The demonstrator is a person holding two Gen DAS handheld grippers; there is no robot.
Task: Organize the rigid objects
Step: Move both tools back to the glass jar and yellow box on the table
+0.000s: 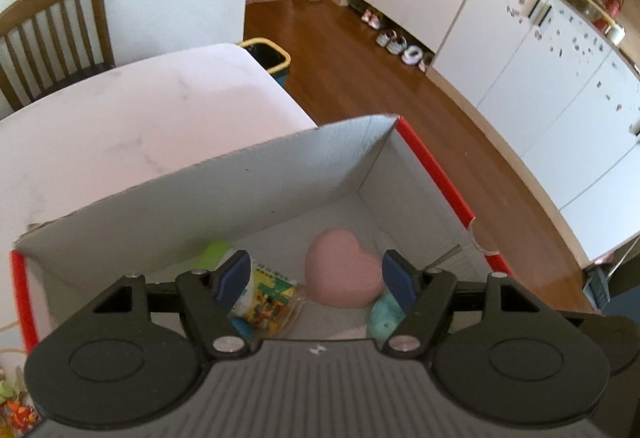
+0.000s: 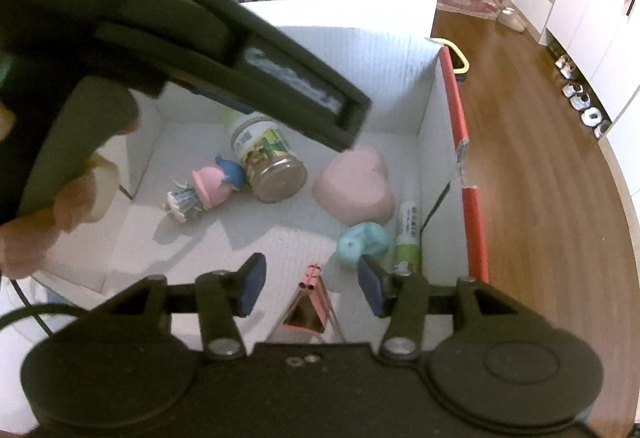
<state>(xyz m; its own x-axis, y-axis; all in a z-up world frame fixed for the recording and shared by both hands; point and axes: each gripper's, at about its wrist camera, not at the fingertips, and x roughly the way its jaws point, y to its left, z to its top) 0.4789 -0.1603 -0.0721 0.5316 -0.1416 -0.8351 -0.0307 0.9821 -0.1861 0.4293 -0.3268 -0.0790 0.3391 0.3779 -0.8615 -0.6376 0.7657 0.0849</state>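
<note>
Most of your sorting looks done: inside the white cardboard box (image 2: 392, 77) on the desk (image 1: 120, 125) lie the pink heart-shaped case (image 2: 354, 185), the labelled jar (image 2: 266, 157) on its side, the small doll figurine (image 2: 204, 189), the teal tape dispenser (image 2: 362, 244), the green-and-white tube (image 2: 408, 234) and the pink triangular block (image 2: 306, 312). Your left hand-held gripper (image 1: 316, 278) hovers over the box, spread wide and empty, and your right hand-held gripper (image 2: 310, 286) is equally wide apart, holding nothing above the block. A few colourful bits (image 1: 16, 402) outside the box's left edge, too blurred to name, may be what is left.

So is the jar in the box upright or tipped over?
Tipped over: the jar lies on its side on the box floor, its round end facing the camera.
</note>
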